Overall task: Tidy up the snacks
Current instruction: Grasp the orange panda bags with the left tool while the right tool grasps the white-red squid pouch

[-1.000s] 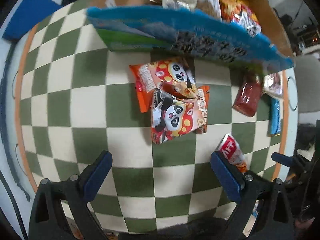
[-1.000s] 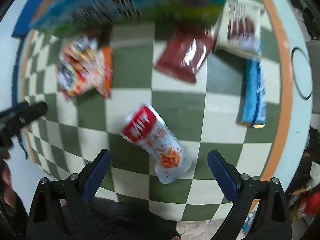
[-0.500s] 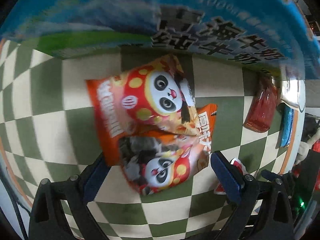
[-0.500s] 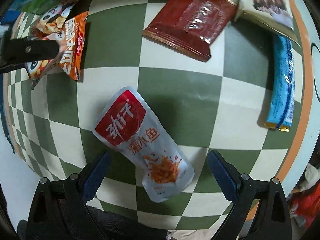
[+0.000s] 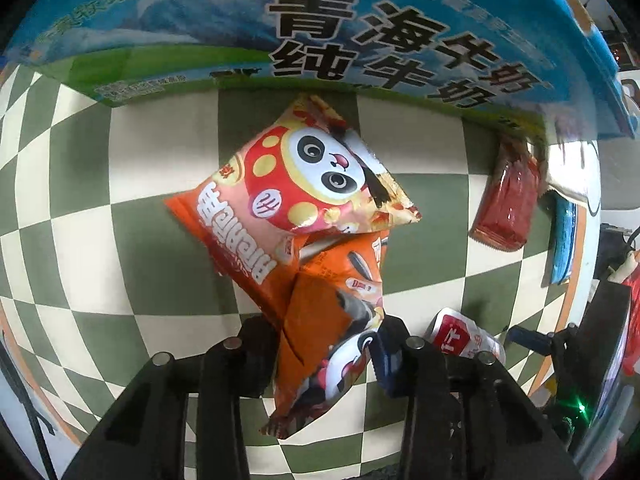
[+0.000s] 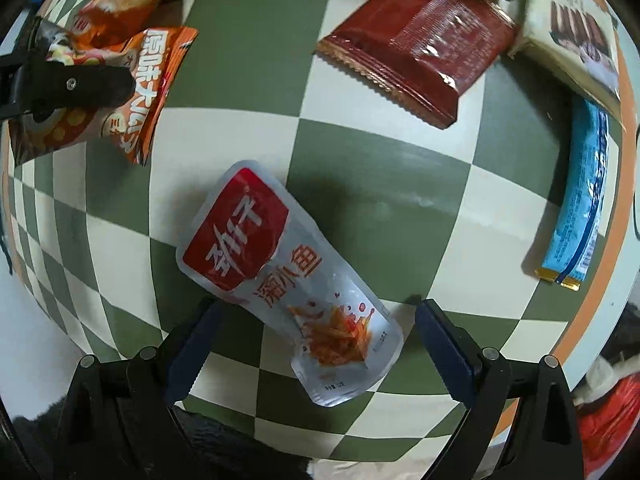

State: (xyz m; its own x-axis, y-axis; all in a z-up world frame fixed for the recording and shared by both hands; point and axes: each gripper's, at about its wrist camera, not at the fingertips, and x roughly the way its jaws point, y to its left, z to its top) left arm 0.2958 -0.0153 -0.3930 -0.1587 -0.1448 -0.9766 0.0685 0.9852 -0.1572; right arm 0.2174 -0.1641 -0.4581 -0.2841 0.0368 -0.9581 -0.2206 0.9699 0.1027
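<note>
My left gripper (image 5: 328, 344) is shut on an orange panda snack bag (image 5: 332, 320), crumpled between its fingers. A second panda bag (image 5: 296, 196) lies just ahead, overlapping it, in front of the blue-and-green milk carton box (image 5: 360, 40). My right gripper (image 6: 316, 336) is open, its fingers on either side of a silver and red fish-snack pouch (image 6: 288, 276) lying flat on the checkered cloth. The left gripper (image 6: 68, 84) and its orange bag (image 6: 156, 80) show at the right wrist view's upper left. The pouch also shows in the left wrist view (image 5: 460, 336).
A dark red packet (image 6: 416, 48), a cream biscuit pack (image 6: 576, 32) and a blue stick pack (image 6: 580, 204) lie at the right of the green-and-white checkered cloth (image 6: 400, 200). The cloth's orange border (image 6: 588, 320) runs along the right side.
My left gripper moved forward and shut on the nearer panda bag, lifting and crumpling it. My right gripper came down closer over the fish-snack pouch, still open.
</note>
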